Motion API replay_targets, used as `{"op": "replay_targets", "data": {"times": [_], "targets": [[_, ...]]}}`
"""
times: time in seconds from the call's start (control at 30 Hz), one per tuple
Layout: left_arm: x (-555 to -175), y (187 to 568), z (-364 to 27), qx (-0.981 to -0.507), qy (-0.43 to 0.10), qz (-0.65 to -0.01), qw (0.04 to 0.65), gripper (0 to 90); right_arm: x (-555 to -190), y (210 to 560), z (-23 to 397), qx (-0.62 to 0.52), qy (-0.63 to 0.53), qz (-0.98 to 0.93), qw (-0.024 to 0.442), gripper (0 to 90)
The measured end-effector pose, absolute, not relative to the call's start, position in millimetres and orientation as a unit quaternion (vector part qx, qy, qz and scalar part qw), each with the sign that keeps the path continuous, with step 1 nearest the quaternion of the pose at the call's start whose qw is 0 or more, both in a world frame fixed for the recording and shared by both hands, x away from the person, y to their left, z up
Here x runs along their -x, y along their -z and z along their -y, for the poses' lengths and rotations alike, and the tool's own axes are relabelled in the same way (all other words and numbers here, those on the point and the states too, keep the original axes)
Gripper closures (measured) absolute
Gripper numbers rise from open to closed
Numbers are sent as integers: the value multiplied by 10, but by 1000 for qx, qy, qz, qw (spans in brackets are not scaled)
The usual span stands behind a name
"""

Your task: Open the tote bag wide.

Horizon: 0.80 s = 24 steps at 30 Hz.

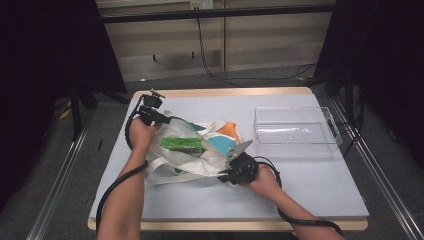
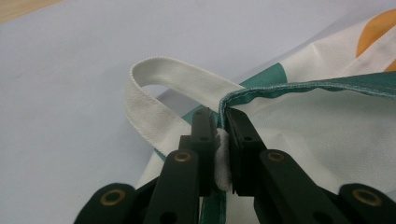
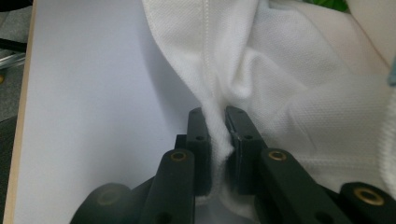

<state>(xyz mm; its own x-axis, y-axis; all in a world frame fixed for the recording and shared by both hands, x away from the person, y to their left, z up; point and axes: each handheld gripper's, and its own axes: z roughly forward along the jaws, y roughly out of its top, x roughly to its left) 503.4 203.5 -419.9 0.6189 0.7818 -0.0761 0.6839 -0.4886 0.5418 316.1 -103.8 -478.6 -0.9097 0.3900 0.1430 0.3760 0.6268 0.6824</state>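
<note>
The tote bag (image 1: 195, 147) lay on its side on the grey table mat (image 1: 310, 185), left of the clear plastic tray (image 1: 295, 131) and well apart from it, mouth gaping toward the person. Inside that mouth sat a green packet (image 1: 182, 144), long axis running across the table, pointing roughly from 1 gripper toward the other. That was the relation the next move looked to hang on: the packet lay between the 2 grippers, nearer the left one, and the tray waited off past the right one.

Left gripper (image 2: 218, 122) was at the bag's far left corner, jaws nearly closed and pinching the teal-trimmed rim beside the white strap (image 2: 149, 112) loop. Right gripper (image 3: 217, 122) was at the bag's near right edge, jaws likewise almost together, clamped on a fold of white cloth.

The left forearm (image 1: 122, 200) reached up along the bag's left side, wrist bent inward. The right hand (image 1: 262, 181) came in low beside the bag, gripper aimed left into the fabric. Together they seemed to be holding the mouth spread.
</note>
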Motion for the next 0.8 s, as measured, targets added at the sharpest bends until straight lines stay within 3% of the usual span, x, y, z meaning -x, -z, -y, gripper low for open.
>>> {"op": "replay_targets", "data": {"times": [0.5, 0.8], "targets": [[-4976, 4148, -2087, -850, -82, -432, 288, 811, -3146, 4773, 1053, -211, -382, -900, 11, 769], [-4895, 4059, -2134, -843, -68, -445, 295, 685, -3135, 4675, 1066, -210, -379, -901, 14, 669]]}}
